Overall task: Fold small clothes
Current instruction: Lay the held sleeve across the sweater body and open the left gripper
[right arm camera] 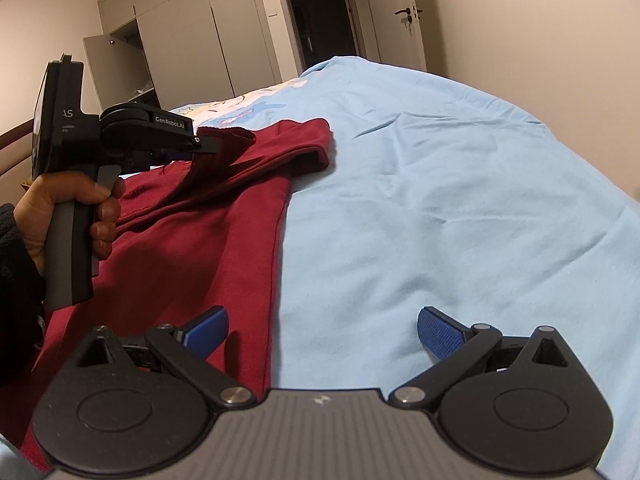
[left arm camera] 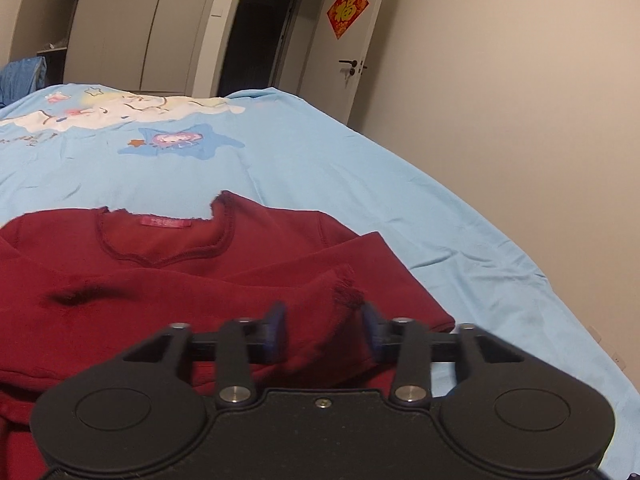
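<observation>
A dark red long-sleeved top (left arm camera: pixel 168 276) lies on the light blue bed sheet (left arm camera: pixel 320 168), neckline toward the far side, its right sleeve folded across the chest. My left gripper (left arm camera: pixel 324 330) hovers over the frayed sleeve cuff (left arm camera: pixel 344 292); its blue pads stand apart with cloth between them, not pinched. In the right wrist view the left gripper (right arm camera: pixel 208 142) is seen from the side, with the cuff at its tip. My right gripper (right arm camera: pixel 322 332) is wide open and empty over the top's (right arm camera: pixel 192 260) right edge.
The bed sheet (right arm camera: pixel 440 200) has a cartoon print (left arm camera: pixel 176 140) toward the far side. Beyond the bed are wardrobes (left arm camera: pixel 132 24), a dark doorway (left arm camera: pixel 256 36) and a door with a red decoration (left arm camera: pixel 347 9). A plain wall (left arm camera: pixel 520 80) runs along the right.
</observation>
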The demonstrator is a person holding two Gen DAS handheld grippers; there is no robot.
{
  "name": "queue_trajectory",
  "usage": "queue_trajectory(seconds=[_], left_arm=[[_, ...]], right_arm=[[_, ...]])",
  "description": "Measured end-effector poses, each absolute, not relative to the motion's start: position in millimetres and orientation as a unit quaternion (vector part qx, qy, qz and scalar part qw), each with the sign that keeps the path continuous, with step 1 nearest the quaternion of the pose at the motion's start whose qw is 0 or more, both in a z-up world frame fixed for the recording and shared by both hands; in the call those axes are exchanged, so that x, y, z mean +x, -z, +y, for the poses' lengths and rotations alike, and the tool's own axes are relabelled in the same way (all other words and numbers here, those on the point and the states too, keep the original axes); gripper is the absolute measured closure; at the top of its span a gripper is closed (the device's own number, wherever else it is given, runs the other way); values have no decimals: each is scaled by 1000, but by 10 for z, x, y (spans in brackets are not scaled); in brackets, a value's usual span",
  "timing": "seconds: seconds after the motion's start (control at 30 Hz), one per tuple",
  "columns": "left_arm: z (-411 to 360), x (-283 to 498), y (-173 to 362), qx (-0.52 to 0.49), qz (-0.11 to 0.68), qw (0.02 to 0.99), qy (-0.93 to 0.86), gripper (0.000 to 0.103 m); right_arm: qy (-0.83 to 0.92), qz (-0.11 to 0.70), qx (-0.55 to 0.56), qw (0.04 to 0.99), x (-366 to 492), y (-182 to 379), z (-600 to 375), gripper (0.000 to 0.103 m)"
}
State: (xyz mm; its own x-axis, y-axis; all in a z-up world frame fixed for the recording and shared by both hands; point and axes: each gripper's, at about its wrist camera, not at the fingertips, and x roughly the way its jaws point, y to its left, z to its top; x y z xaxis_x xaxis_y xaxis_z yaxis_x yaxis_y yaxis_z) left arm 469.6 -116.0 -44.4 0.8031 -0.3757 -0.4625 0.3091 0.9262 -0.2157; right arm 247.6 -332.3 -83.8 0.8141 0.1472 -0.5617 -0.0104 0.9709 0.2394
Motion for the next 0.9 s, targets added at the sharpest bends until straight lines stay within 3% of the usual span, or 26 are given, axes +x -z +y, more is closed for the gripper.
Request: queue_trajectory(seconds=[0.13, 0.33, 0.67, 0.9], left_arm=[[-935, 4472, 277, -57, 246, 956, 150, 23], [-263, 4306, 188, -51, 243, 967, 62, 10], [1359, 4470, 196, -123, 224, 958, -131, 9], [1855, 4861, 464, -238, 271, 929, -81, 32]], right_arm=[[-42, 303, 113, 945, 2491, 843, -3313, 0], [-43, 301, 108, 947, 2554, 835, -3256, 0], [-84, 272, 71, 956, 2952, 670, -2997, 0], [-121, 238, 63, 962, 3528, 531, -2712, 0]])
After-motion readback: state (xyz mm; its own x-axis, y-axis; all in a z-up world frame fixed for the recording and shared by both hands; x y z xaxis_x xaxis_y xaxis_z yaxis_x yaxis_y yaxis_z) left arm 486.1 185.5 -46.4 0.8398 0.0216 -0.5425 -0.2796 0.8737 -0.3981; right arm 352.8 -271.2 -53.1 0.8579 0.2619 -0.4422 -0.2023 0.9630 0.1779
